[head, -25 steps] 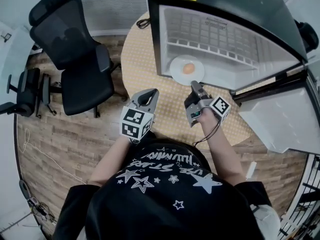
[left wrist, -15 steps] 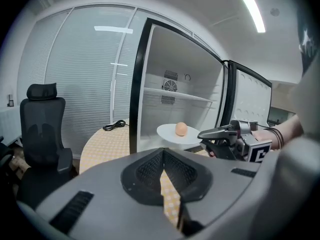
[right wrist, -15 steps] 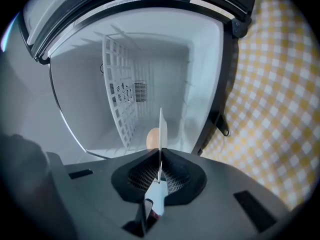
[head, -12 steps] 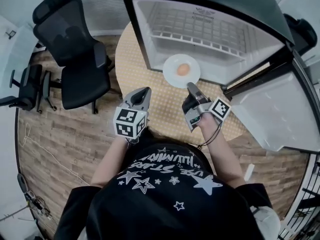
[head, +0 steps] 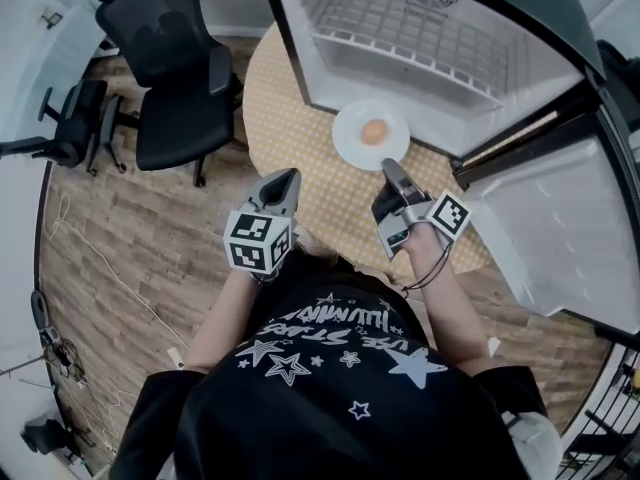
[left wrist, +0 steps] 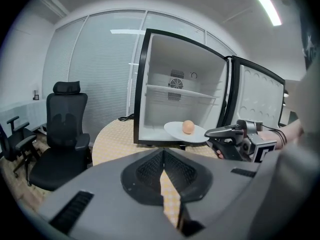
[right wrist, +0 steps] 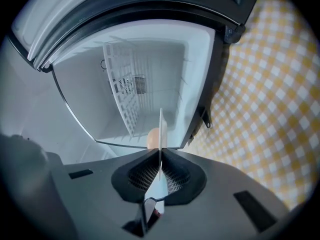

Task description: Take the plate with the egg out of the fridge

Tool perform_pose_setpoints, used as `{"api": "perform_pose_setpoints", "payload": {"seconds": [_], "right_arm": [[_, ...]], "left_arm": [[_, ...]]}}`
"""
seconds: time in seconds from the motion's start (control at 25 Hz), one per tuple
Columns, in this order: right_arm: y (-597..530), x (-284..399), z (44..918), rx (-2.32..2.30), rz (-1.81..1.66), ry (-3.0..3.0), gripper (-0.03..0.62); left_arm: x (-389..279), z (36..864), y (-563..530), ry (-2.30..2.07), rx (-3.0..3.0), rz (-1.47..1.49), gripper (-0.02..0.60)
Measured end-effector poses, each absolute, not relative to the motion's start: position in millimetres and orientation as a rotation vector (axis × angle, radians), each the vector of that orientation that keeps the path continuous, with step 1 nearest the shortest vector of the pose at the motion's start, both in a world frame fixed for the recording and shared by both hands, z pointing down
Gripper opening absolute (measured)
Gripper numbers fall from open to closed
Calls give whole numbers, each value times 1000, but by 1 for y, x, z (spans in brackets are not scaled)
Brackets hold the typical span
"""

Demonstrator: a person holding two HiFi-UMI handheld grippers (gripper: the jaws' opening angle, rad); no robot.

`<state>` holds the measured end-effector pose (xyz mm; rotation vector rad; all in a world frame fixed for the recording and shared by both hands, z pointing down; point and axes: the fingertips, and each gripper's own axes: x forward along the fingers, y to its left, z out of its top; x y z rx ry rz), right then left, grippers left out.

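Step in hand: pull-out, nearly clear; fridge (head: 430,38) stands open ahead of both tools; plate (head: 352,140) is at its lower lip, right tool (head: 392,171) clamped on the near rim; egg (head: 375,131) sits mid-plate; left tool (head: 283,183) closed on nothing, beside the right one. Next move, I'd judge: draw back level and slow so the egg doesn't roll. Room: wood floor (head: 120,258); round checked table (head: 290,118) under the tools; office chair (head: 175,68) left of the left tool.

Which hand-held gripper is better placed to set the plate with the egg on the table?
Right: the right hand-held gripper is shut on the near rim of the plate, with the egg on it. The left hand-held gripper is shut, empty and apart from the plate.
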<state>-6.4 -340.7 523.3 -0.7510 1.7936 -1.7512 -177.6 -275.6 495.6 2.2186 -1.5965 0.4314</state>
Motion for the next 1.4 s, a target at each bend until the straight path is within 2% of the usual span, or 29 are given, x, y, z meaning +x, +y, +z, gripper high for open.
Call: {"api": "perform_pose_setpoints", "payload": {"seconds": [0.48, 0.96, 1.4], "right_arm": [[-315, -7, 516, -717, -1743, 1863, 35], [-220, -20, 494, -676, -1729, 1952, 35], [-140, -19, 465, -603, -1716, 2007, 35]], "left_arm": [[-174, 486, -241, -1635, 2225, 310, 3], [-194, 463, -128, -1746, 2185, 232, 3], [-182, 458, -47, -1751, 2167, 187, 3]]}}
